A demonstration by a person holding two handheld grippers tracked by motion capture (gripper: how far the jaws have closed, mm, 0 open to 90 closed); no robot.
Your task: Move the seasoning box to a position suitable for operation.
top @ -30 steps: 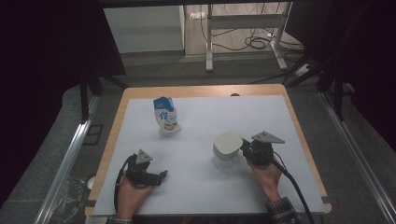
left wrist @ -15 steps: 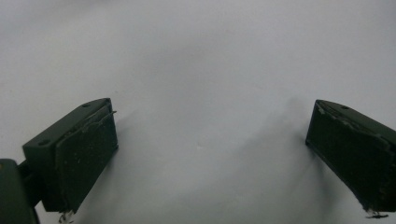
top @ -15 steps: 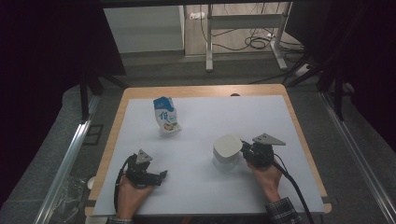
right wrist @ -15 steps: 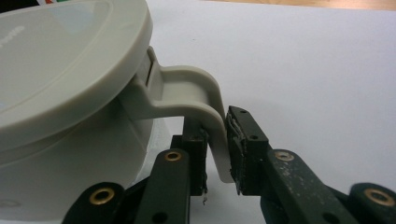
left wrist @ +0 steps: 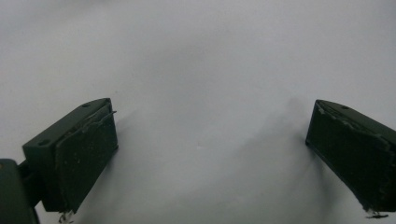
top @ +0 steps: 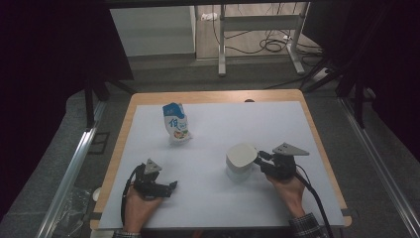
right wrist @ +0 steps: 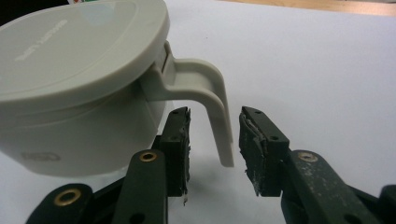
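Observation:
A grey lidded cup (top: 240,157) with a side handle (right wrist: 219,116) stands on the white mat (top: 297,129), right of centre. My right gripper (top: 258,161) lies level beside it. Its jaws have just been opening and now stand either side of the handle with a gap on each side (right wrist: 215,140). The cup body (right wrist: 79,70) sits just left of the jaws in the right gripper view. My left gripper (top: 171,187) rests low on the mat at the front left, open, with only bare white mat between its jaws (left wrist: 210,154).
A blue and white pouch (top: 176,123) with printed fruit stands upright at the back left of the mat. The mat lies on a wooden table (top: 213,96). Metal rails run along both sides, and a desk frame and cables stand beyond the far edge.

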